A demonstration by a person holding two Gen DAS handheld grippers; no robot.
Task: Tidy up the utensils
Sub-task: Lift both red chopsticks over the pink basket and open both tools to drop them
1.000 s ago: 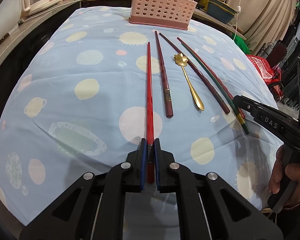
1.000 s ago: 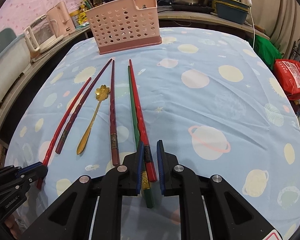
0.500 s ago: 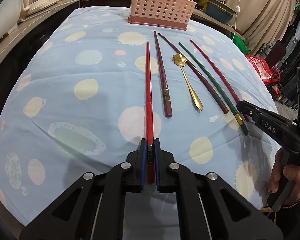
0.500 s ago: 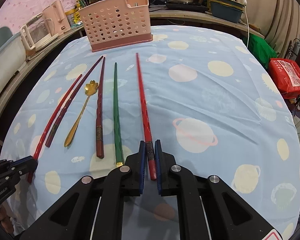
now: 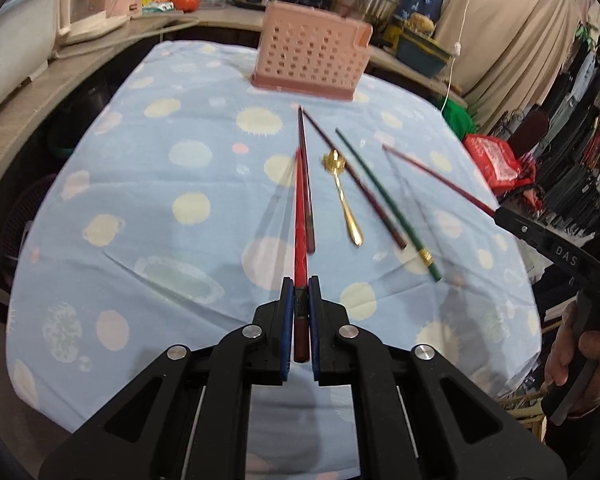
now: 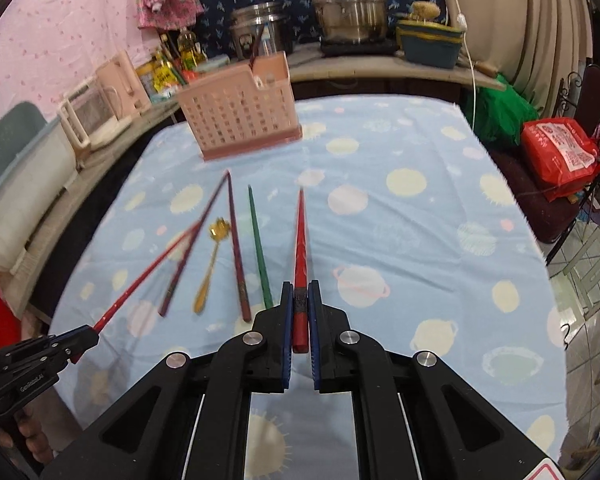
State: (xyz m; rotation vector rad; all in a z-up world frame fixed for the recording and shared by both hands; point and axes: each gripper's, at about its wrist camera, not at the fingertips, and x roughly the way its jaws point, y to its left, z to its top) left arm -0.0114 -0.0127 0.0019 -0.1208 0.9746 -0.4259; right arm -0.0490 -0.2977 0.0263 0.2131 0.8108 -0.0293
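red chopstick (image 5: 301, 216) clamped between left claw (image 5: 299, 308) pads.

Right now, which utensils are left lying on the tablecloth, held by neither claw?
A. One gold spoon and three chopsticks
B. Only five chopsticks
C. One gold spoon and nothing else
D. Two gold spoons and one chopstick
A: the gold spoon, two dark maroon chopsticks and the green chopstick lie on the tablecloth, while the left claw and right claw each grip a red chopstick.
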